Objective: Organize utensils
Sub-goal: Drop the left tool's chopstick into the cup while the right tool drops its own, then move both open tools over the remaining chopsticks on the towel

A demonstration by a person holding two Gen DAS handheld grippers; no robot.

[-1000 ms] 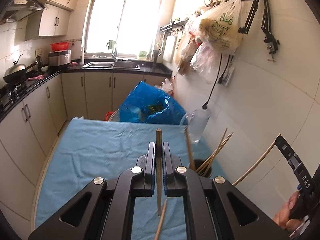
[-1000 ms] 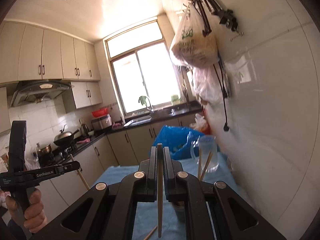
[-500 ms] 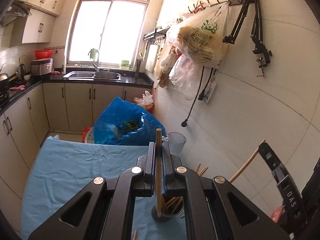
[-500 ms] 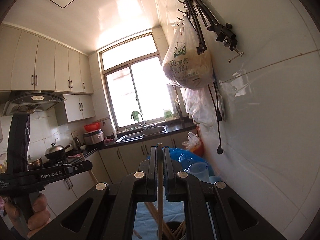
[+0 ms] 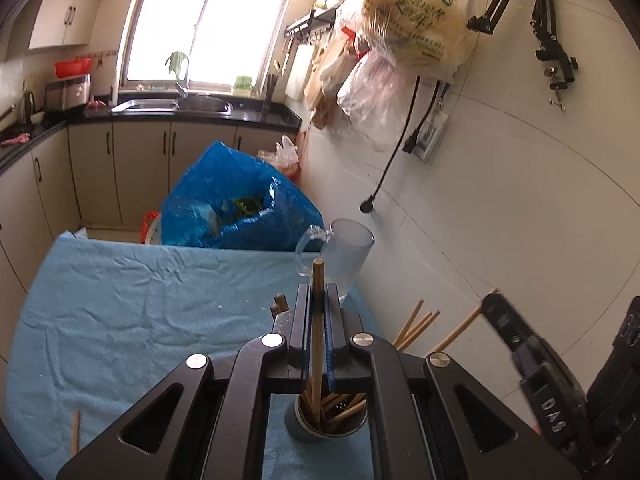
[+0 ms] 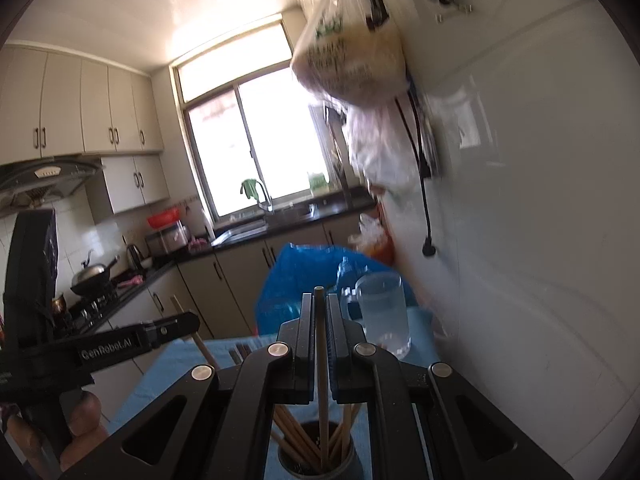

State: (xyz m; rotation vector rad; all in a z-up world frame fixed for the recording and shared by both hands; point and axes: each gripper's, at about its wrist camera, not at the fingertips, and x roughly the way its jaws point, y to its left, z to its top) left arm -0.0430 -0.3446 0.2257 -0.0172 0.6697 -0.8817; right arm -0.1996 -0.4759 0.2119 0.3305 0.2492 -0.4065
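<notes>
Left wrist view: left gripper (image 5: 318,312) clamped on upright wooden chopstick (image 5: 317,280), lower tip inside dark round holder (image 5: 304,428) w/ other chopsticks, directly below jaws. Right wrist view: right gripper (image 6: 319,320) clamped on second thin wooden chopstick (image 6: 320,344), tip in same holder (image 6: 352,462); clear glass mug (image 6: 384,312) ahead-right on blue cloth

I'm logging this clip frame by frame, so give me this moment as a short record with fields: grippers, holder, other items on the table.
left gripper: shut on an upright chopstick, lower end in the holder
right gripper: shut on a chopstick, tip down in the holder
holder: dark cup, several chopsticks already inside
glass mug: upright, beyond the holder near the wall
loose chopstick: lying on the blue cloth
</notes>
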